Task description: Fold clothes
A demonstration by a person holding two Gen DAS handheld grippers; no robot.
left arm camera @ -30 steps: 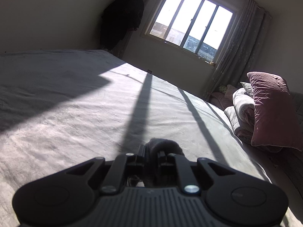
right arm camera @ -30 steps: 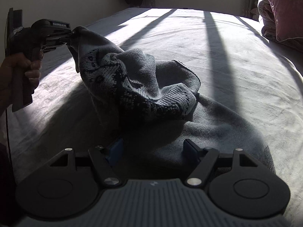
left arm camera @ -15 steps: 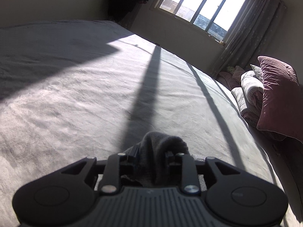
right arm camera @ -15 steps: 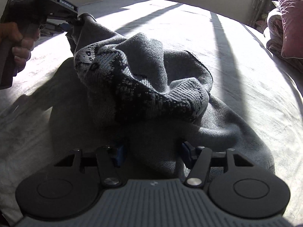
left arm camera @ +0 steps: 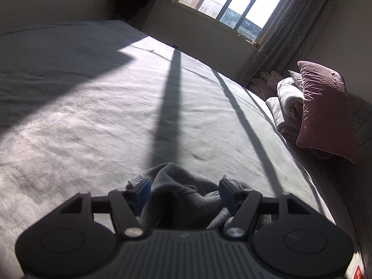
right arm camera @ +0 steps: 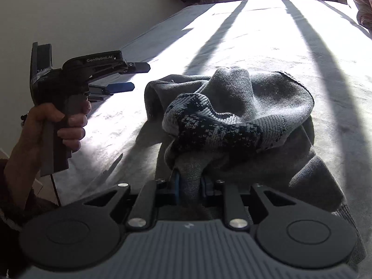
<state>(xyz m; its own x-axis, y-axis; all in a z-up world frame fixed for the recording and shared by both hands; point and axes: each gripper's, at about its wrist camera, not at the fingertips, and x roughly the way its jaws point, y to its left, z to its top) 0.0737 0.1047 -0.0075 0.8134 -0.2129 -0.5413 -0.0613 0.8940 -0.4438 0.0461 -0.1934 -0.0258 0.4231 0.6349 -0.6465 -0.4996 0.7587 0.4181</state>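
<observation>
**Inspector A:** Left wrist view first. The left gripper (left arm camera: 184, 187) has its fingers spread wide with nothing between the pads. A rumpled part of the grey sweater (left arm camera: 176, 186) lies loose just ahead of it, at the 6 o'clock edge of the bed (left arm camera: 93, 116). Pillows (left arm camera: 325, 109) are stacked at 3 o'clock and a window (left arm camera: 232, 2) sits at 12 o'clock.

**Inspector B:** And the right wrist view?

**Inspector A:** The right gripper (right arm camera: 189, 189) is clamped on a pinch of the sweater (right arm camera: 232, 116) at 6 o'clock. The garment sits heaped mid-bed: its patterned knit band is twisted over the top, and the body is bunched beneath. At 9 o'clock, a hand (right arm camera: 58, 125) holds the left gripper (right arm camera: 134, 76) clear of the cloth, fingers apart.

**Inspector B:** Your assessment of progress?

**Inspector A:** No flat panel, no straight crease and no squared edge is visible. In my judgement the sweater is not folded as it lies. It would need spreading flat, then sleeves and body folding in. Only one garment is in view; I cannot tell whether others wait elsewhere.
</observation>
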